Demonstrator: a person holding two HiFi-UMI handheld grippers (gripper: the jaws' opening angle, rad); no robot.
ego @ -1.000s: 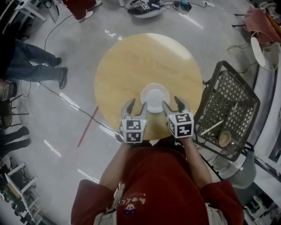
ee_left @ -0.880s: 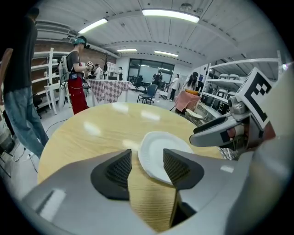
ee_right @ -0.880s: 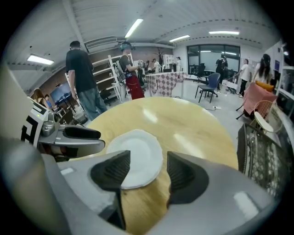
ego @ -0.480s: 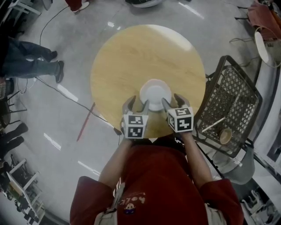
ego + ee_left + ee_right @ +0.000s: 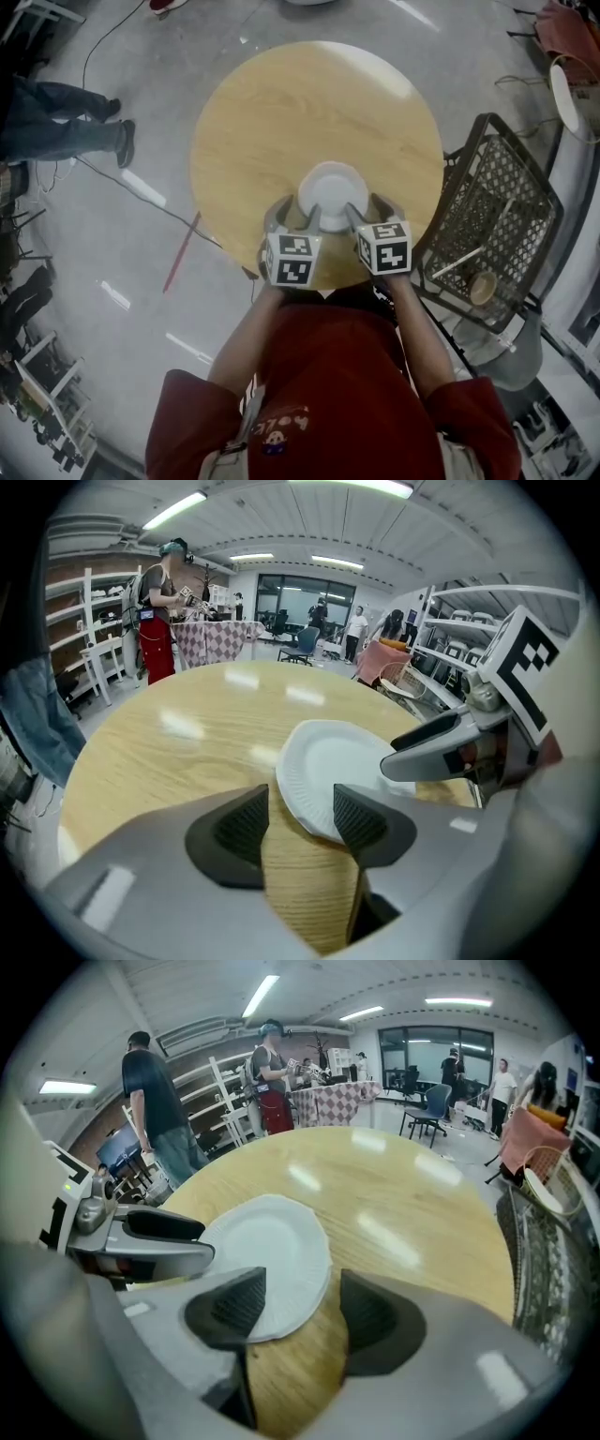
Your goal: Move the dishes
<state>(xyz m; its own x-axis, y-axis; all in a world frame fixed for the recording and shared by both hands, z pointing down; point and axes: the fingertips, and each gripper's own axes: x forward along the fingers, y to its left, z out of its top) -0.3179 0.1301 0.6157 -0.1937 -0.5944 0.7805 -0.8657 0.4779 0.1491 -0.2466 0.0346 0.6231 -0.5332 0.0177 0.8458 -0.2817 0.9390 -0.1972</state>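
I hold left gripper (image 5: 294, 216) wide apart, jaws have just been opening, plate (image 5: 331, 187) rim between them | right gripper (image 5: 368, 214) gaping astride that rim | plate on table (image 5: 281, 112)

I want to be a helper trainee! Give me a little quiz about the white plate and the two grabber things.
1. True or false: the white plate lies on the round wooden table.
2. Pick one. The left gripper and the right gripper are: A, both clamped shut on the plate; B, both open at the plate's near rim; C, each holding a cup.
3. How many plates are on the table?
Key: 1 true. 2 B: the left gripper's jaws have just been opening, with the plate's rim in their gap but not pressed. 3 one.
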